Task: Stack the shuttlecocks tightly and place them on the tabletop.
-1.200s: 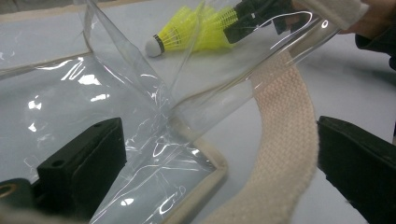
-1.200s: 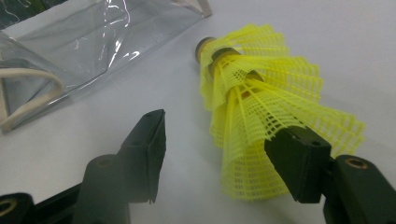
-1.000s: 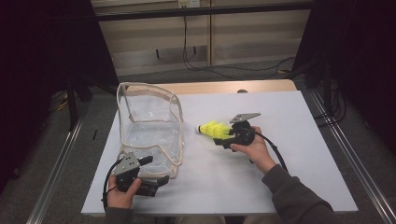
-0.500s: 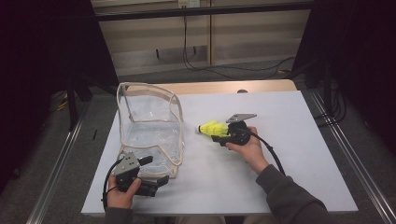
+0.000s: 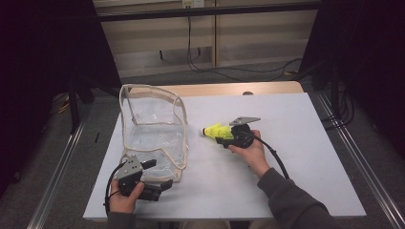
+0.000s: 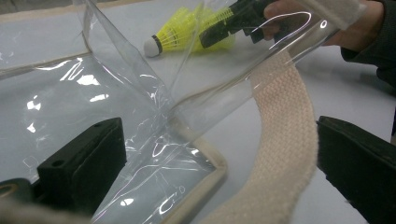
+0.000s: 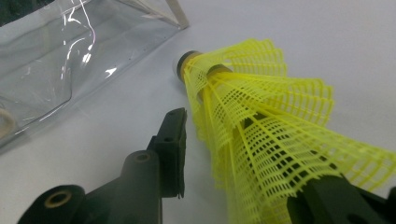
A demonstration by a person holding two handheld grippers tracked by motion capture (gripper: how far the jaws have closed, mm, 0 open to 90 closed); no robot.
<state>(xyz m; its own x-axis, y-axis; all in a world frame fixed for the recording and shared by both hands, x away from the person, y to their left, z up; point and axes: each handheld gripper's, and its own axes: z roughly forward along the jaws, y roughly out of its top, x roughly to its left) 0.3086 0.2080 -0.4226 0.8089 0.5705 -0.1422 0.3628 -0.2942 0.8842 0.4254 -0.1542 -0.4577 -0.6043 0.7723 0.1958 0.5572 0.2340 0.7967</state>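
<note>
My right tongs (image 5: 223,135) were clenched on the yellow shuttlecock (image 5: 216,131), gripping its mesh skirt; in the right gripper view the skirt (image 7: 261,140) sat between the two jaws with the cork tip (image 7: 183,61) pointing away from me toward the bag. The shuttlecock was held just off the desk (image 5: 296,143), beside the bag's right wall and not yet inside it.

My left tongs (image 5: 155,179) were at the near corner of the clear bag (image 5: 153,124). In the left gripper view the jaws stood apart with the bag's corner and its woven strap (image 6: 285,154) lying between them, so I judged them released, or at most loosely set about the strap; I could not tell whether either jaw touched the plastic.

The step in hand, as I judged it, was carrying the shuttlecock to the bag while the other hand readied the opening. The bag stood upright ahead of my left tongs, its mouth facing up.

The next move called for closing my left tongs on the strap or rim to steady the floppy wall, then lifting the right tongs over the beige-trimmed edge, cork first, and lowering before letting go. The soft mesh could crush or snag on the rim, so a light grip and a clear approach mattered.
</note>
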